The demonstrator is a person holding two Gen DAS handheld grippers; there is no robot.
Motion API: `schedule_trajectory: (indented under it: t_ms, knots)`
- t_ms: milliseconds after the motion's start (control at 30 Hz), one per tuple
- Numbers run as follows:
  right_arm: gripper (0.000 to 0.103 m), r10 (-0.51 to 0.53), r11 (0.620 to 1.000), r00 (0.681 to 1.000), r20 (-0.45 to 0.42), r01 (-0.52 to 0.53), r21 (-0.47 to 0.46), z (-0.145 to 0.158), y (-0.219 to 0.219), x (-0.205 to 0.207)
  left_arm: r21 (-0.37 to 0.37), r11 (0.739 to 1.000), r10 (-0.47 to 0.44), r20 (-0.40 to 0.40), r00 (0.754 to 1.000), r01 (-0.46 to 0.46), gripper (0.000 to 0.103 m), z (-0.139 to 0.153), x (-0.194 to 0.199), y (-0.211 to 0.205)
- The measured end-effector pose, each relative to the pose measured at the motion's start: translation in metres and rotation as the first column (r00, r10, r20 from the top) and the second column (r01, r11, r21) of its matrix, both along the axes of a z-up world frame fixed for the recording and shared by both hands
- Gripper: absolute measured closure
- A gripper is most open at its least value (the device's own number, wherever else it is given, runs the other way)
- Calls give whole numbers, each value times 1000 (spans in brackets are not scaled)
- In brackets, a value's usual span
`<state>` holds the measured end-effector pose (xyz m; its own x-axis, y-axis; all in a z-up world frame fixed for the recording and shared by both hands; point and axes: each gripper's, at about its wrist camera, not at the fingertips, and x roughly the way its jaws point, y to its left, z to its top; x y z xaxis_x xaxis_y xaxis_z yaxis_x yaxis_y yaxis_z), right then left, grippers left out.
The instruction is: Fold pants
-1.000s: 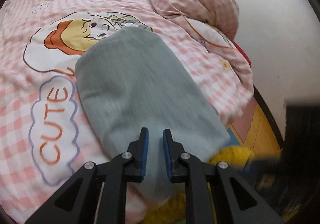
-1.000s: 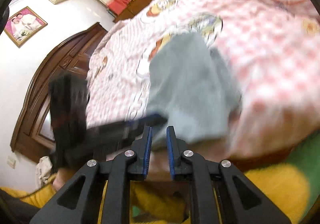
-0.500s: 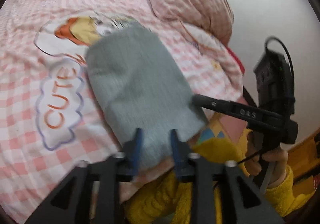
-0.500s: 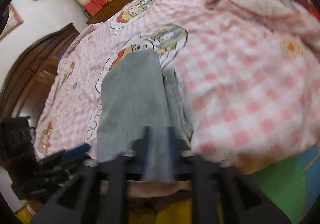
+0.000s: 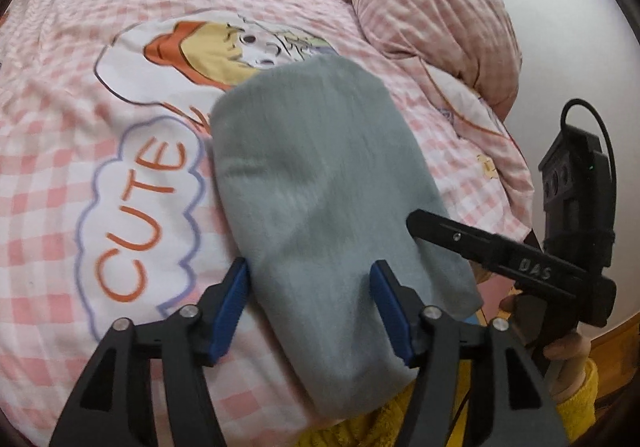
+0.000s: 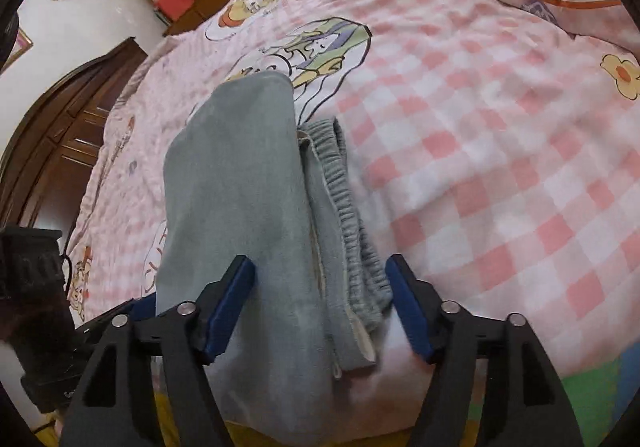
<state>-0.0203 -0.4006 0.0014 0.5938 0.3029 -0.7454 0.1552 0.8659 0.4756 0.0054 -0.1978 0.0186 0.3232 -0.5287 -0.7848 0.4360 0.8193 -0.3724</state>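
1. Since the frame one second earlier, both grippers had changed from nearly closed jaws to spread jaws, and both were tilted down over the near end of the pants.
2. The left gripper point(image 5: 310, 307) had its jaws apart and opening; the pants point(image 5: 316, 175) lay between the blue pads point(image 5: 230, 307) without being pressed.
3. The right gripper point(image 6: 320, 305) had its jaws apart and opening; the grey fabric lay between them, unclamped.
4. The pants point(image 6: 240, 187) lay folded lengthwise on the pink checked bedsheet point(image 5: 52, 175), with the near end overhanging the bed edge.
5. The elastic waistband point(image 6: 352, 207) showed along the right side of the fold.
6. A pillow point(image 5: 436, 11) lay beyond the pants, well apart.
7. A hand point(image 5: 564, 351) in a yellow sleeve point(image 5: 580, 403) held the right gripper's handle.
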Motion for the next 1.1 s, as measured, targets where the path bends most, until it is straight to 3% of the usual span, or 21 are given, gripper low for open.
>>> schedule_trajectory:
  t_ms: [233, 367, 467, 567, 667, 933, 1100]
  knots:
    - [32, 34, 999, 999, 27, -34, -23, 3, 11, -3, -19, 1000, 3, -6, 1000, -3, 33, -5, 7, -12]
    - [62, -13, 1000, 998, 63, 14, -10, 4, 6, -12, -26, 999, 28, -10, 1000, -29, 38, -5, 8, -11]
    - [69, -54, 998, 995, 89, 51, 42, 11, 0, -22, -8, 999, 38, 13, 999, -38, 52, 0, 6, -11]
    - [70, -65, 997, 990, 125, 61, 42, 23, 6, -31, -24, 998, 55, 32, 998, -55, 64, 10, 1, -6]
    - [70, -66, 998, 985, 160, 62, 30, 38, 13, -41, -29, 999, 39, 65, 997, -37, 69, 23, -6, -3]
    - [70, -28, 999, 972, 234, 17, 52, 72, 36, -50, -52, 998, 38, 134, 990, -31, 70, 59, -22, 16]
    - [70, 24, 997, 966, 256, -40, 60, 81, 63, -41, -48, 996, 83, 174, 981, -76, 70, 78, -30, 42]
